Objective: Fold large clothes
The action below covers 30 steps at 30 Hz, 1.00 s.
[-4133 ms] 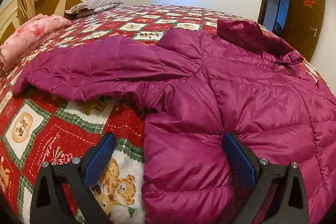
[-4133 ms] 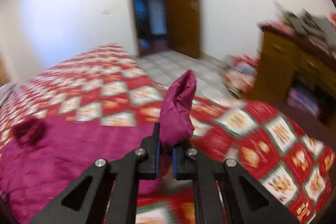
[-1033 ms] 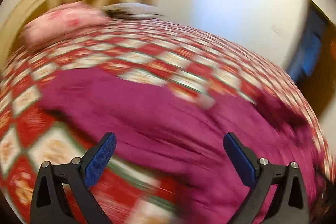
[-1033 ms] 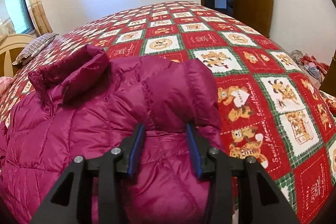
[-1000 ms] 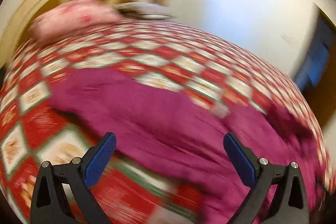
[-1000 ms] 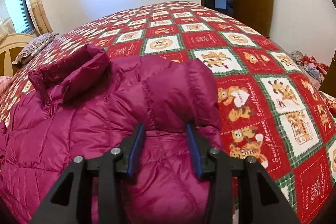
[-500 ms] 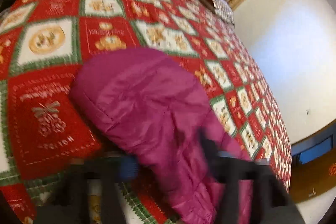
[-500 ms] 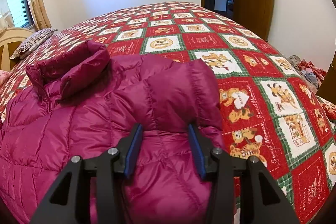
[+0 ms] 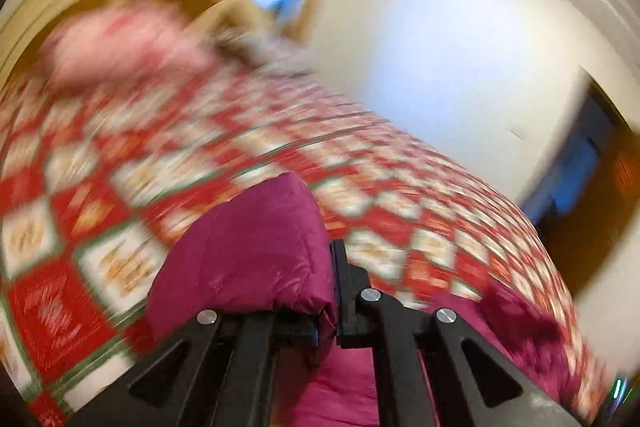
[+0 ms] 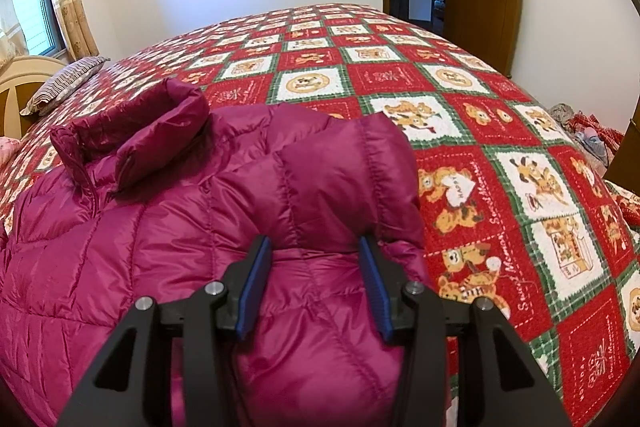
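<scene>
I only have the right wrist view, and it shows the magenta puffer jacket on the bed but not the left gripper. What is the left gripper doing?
Observer: The left gripper is shut on the end of the jacket's sleeve, which bulges above its fingers.
Operator: Is that sleeve lying flat on the quilt?
Observer: No. The pinched end stands up in front of the camera, with the red patchwork quilt behind it.
Operator: Is that view sharp enough to check the fold?
Observer: Not really. The left wrist view is blurred beyond the sleeve, so the pink pillow at the headboard is only a smear.
</scene>
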### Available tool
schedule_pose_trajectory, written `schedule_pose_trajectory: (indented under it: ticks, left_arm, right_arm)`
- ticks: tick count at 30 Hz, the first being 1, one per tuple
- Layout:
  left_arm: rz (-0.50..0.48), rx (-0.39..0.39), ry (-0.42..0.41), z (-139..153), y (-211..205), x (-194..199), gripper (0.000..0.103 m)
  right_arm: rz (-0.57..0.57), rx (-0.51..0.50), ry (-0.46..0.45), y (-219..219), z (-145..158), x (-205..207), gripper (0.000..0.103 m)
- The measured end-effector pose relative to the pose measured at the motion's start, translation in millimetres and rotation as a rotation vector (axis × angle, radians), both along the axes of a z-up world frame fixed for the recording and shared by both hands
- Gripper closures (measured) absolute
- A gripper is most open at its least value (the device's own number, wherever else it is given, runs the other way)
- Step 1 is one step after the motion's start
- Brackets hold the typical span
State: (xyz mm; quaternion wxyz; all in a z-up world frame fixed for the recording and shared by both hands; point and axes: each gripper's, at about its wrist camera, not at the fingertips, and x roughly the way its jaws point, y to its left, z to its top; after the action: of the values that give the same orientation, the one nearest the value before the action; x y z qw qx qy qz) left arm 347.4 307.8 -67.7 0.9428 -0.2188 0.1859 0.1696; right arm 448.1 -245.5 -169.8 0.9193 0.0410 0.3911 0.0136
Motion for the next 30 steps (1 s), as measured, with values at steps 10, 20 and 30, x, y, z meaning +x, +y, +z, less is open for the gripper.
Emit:
schedule_pose_trajectory:
  ticks: [10,20,30]
  left_arm:
    - [-0.630,0.449,-0.053,3,-239,15,0.099]
    - [-0.851,0.816,0.233,-92,-338,16,0.092]
    - [-0.993,0.970,0.200,-86,-349,-31,0.042]
  right_arm:
    - [0.000,0.023,-0.003,-1,-1,2,0.055]
    - [0.004,0.073,-0.010,-10,-2,3,0.054]
    - [0.004,0.083,-0.010,-10,-2,2,0.053]
